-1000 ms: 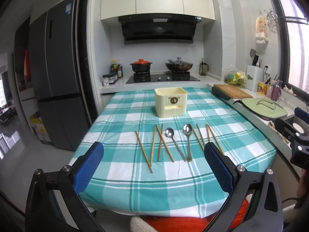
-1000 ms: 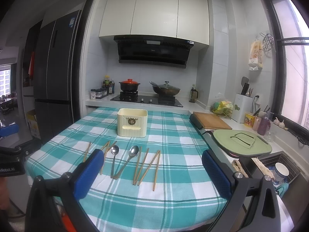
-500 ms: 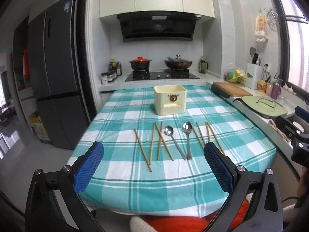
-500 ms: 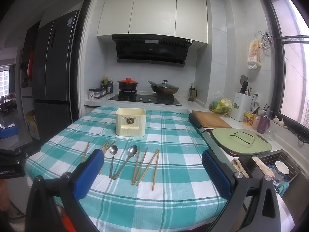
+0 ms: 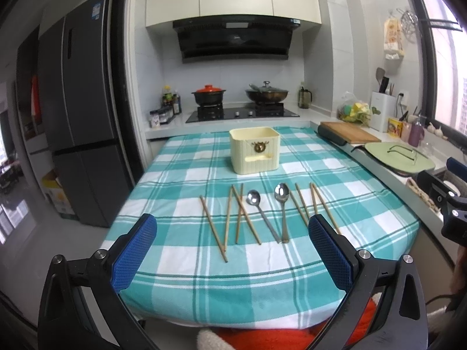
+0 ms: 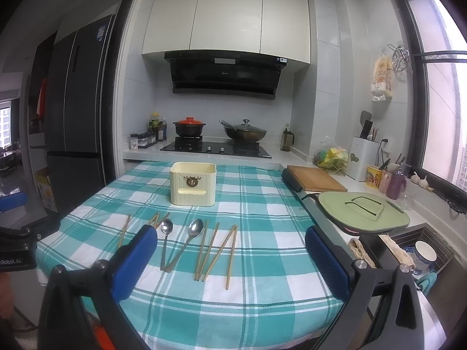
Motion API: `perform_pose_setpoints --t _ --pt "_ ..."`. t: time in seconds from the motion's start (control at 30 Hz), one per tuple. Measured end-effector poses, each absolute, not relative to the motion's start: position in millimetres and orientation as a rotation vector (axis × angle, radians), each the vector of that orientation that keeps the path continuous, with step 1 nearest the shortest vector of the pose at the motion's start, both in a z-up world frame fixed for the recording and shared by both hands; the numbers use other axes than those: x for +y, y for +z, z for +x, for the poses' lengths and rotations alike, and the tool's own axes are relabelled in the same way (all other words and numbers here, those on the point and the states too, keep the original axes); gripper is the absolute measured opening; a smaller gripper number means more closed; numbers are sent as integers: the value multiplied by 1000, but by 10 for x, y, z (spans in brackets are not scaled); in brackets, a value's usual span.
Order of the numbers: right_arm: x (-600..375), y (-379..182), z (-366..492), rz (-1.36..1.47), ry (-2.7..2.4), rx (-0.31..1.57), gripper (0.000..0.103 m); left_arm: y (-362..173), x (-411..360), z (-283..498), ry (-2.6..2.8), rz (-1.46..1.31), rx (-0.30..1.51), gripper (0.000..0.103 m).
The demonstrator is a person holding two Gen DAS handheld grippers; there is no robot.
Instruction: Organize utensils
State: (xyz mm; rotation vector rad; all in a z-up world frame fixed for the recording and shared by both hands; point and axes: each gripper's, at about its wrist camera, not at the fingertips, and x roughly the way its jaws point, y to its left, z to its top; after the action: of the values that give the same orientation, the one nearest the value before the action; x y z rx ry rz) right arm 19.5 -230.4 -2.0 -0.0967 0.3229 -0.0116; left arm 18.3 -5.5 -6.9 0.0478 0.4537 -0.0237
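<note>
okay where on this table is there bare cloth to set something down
Bare cloth: the near strip between the table edge and the chopsticks; both sides of the cream holder; the left edge. Crowded: the middle row of chopsticks and two spoons.

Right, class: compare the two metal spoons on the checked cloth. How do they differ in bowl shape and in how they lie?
The left spoon has a rounder bowl; the right spoon has a longer, oval one. The left spoon lies slanted, its handle running towards the right; the right spoon lies nearly straight, so the handle ends almost meet. The right spoon's bowl sits slightly nearer the cream holder. Both are shiny metal, bowls pointing towards the holder, lying between chopsticks.
</note>
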Motion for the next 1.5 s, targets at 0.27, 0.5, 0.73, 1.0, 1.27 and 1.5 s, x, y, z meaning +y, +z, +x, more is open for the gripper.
perform_pose_setpoints --t 0.27,0.5,0.73,1.0,1.27,1.5 --pt "-2340 -29 284 -83 -34 316 103 -67 -50 244 -29 48 447 103" --pt "-2352 -66 370 -81 -41 313 103 -89 -25 396 -11 50 467 103" --pt "-2381 -128 493 -65 -50 337 103 -160 -6 499 44 92 476 103" --pt "-2395 -187 599 -63 -60 351 103 -242 12 636 48 99 520 103" --pt "-2377 -255 712 -95 -65 346 103 -442 81 842 7 39 610 103" --pt "-2431 -360 853 -113 -37 380 103 -654 70 948 -11 51 668 103"
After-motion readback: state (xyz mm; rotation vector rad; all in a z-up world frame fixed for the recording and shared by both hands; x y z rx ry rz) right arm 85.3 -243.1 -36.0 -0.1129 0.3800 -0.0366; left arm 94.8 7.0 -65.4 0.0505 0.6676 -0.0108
